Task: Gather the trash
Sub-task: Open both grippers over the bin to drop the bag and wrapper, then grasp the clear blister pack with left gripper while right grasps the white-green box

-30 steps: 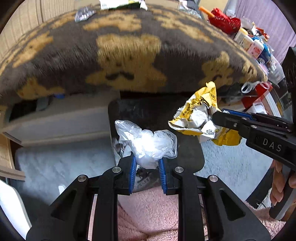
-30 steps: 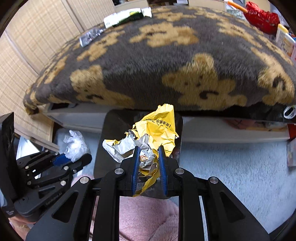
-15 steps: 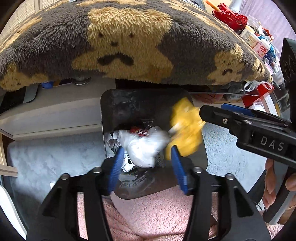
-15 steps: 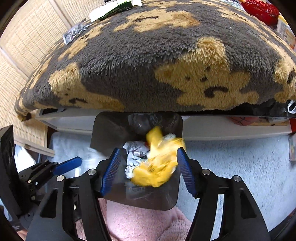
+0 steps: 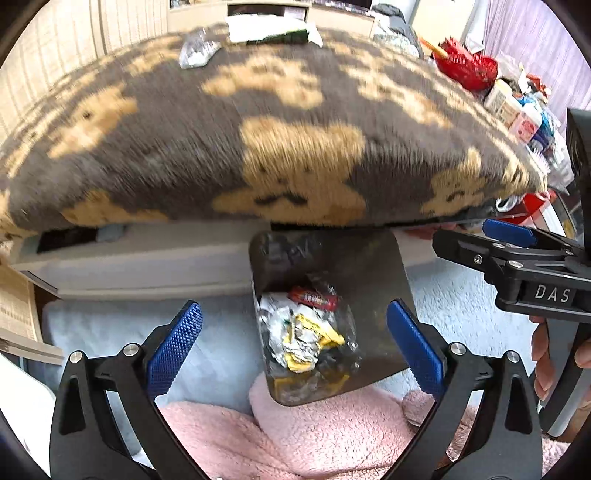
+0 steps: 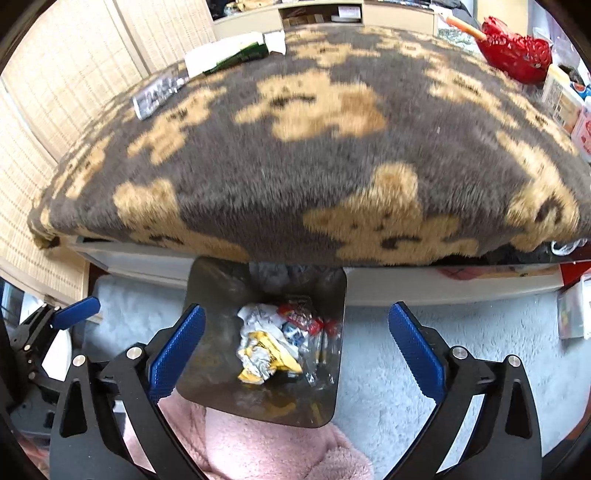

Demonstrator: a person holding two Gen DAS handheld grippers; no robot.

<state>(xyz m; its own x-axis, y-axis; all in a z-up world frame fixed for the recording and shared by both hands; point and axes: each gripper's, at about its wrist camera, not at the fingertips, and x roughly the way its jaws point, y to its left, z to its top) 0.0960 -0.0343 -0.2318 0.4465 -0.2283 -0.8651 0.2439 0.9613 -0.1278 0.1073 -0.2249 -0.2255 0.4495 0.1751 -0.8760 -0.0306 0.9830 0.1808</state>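
Note:
A dark square trash bin (image 5: 373,266) (image 6: 207,291) stands on the floor below the bed edge. Inside lie the crumpled yellow wrapper (image 5: 314,338) (image 6: 267,356), the clear plastic bag (image 5: 343,325) and a red wrapper (image 5: 314,297) (image 6: 301,319). My left gripper (image 5: 293,343) is wide open and empty above the bin. My right gripper (image 6: 295,341) is also wide open and empty above it; it shows at the right of the left wrist view (image 5: 517,254). On the bed a silver wrapper (image 5: 197,51) (image 6: 157,94) and a white-green package (image 5: 273,31) (image 6: 232,53) lie at the far edge.
A grey blanket with tan bears (image 5: 295,147) (image 6: 314,147) covers the bed. A pale blue rug (image 6: 461,325) and pink fleece (image 5: 314,432) lie on the floor. A red mesh bag (image 6: 513,51) and bottles clutter the far right.
Both grippers opened and dropped their loads: the plastic bag and the yellow wrapper fell into the bin. Both grippers have since pulled back and tilted up.

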